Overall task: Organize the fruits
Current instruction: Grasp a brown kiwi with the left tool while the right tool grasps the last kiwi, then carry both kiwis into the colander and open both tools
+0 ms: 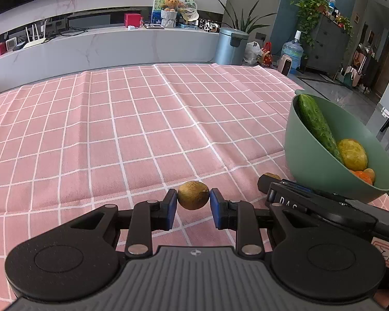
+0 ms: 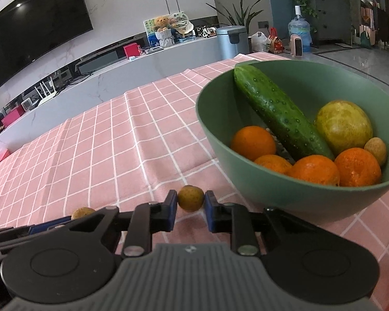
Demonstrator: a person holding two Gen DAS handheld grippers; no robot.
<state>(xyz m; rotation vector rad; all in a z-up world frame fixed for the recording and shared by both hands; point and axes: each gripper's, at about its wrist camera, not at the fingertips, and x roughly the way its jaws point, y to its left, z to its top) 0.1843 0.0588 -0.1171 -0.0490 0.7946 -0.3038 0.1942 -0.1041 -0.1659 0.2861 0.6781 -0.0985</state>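
Observation:
My left gripper (image 1: 193,199) is shut on a small brown longan (image 1: 193,195) just above the pink checked cloth. My right gripper (image 2: 191,200) is shut on a second small brown longan (image 2: 191,198), next to the green bowl (image 2: 293,202). The bowl (image 1: 311,165) stands at the right and holds a cucumber (image 2: 280,114), a yellow-green fruit (image 2: 343,124), several oranges (image 2: 254,140) and one more longan (image 2: 375,150). The right gripper's longan also peeks out in the left wrist view (image 1: 271,176). The left gripper's longan shows low left in the right wrist view (image 2: 83,212).
The pink checked tablecloth (image 1: 132,119) covers the table and has creases. Beyond the far edge are a white marble counter (image 1: 103,46), a blue bin (image 1: 230,45) and a water bottle (image 1: 292,51). The table's right edge lies just past the bowl.

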